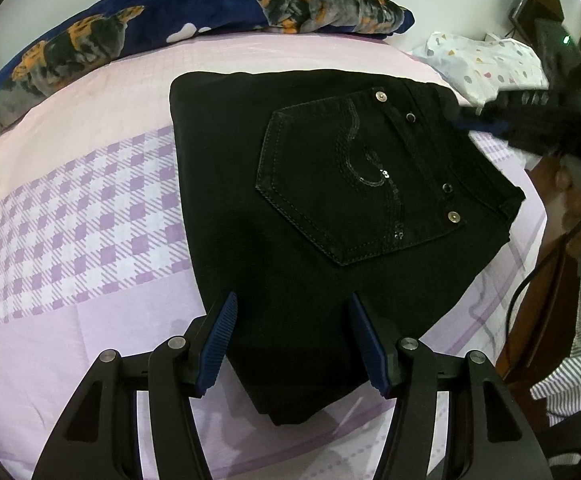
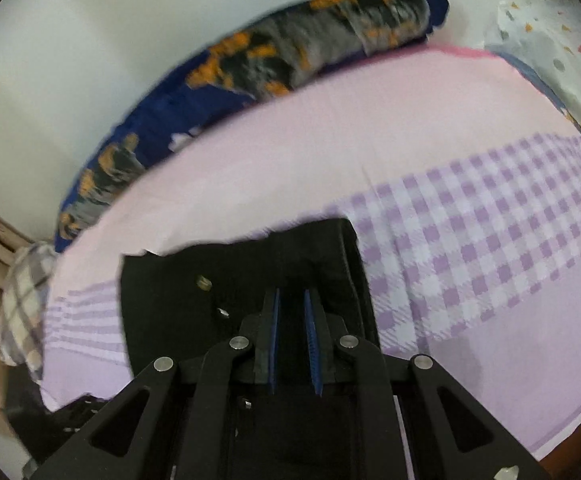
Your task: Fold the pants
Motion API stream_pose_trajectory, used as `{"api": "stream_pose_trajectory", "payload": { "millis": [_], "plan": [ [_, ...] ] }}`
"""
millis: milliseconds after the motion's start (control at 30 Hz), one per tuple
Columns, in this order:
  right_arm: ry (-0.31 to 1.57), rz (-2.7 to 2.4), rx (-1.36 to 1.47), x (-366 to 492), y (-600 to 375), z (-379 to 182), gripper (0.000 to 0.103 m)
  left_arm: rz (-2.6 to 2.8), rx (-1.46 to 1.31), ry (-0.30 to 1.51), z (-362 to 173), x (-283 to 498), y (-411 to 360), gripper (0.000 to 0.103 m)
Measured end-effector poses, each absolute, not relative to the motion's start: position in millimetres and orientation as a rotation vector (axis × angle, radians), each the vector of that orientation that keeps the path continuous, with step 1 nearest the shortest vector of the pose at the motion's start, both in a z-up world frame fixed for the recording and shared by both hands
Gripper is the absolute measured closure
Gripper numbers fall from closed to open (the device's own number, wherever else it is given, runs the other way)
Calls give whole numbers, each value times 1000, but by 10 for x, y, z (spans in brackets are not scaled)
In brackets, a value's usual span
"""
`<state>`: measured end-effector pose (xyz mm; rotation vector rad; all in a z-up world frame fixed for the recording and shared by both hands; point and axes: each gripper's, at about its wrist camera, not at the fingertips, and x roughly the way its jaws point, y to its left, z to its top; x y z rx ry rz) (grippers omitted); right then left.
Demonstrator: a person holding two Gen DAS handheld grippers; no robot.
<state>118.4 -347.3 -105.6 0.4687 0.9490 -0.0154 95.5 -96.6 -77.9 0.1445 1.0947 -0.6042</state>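
Pants (image 1: pixel 330 220) lie folded into a compact black stack on the lilac bed (image 1: pixel 90 208), back pocket (image 1: pixel 354 184) up, waistband toward the right edge of the left wrist view and the fold at the far left. Their long axis runs from near the left gripper (image 1: pixel 292 344) away toward the blanket (image 1: pixel 170 32) at the wall.

Seen from the left wrist, the stack's near end lies between and below the two blue fingers (image 1: pixel 220 340), which stand about half open and hold nothing; whether they touch the cloth cannot be told. This gripper is tilted steeply down and sits directly over the near edge, so I judge it the one better placed for any further fold or tidy.

In the right wrist view, the right gripper (image 2: pixel 292 344) points down over the waistband end, rivets (image 2: pixel 203 281) just left of its fingers. Its jaws stand a narrow slit apart with no cloth visible in the gap. The same gripper shows as a dark blur at the waistband corner in the left view, with a hand (image 1: pixel 574 196) behind it. The pants look essentially folded already.
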Motion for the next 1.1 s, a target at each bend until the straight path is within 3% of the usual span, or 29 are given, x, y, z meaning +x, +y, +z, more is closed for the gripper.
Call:
{"api": "stream_pose_trajectory", "payload": {
  "millis": [733,1033,1100],
  "plan": [
    [939,52,517,483,-3556,-1228,92,-648,45,1106,-779,964,-773,44],
    [947,130,521,585,-3669,-1130,71,-646,-226,1138,-691,1258,-339,44],
    [944,90,483,599,-3688,-1113,54,-629,-262,1166,-731,1339,-279,44]
  ]
}}
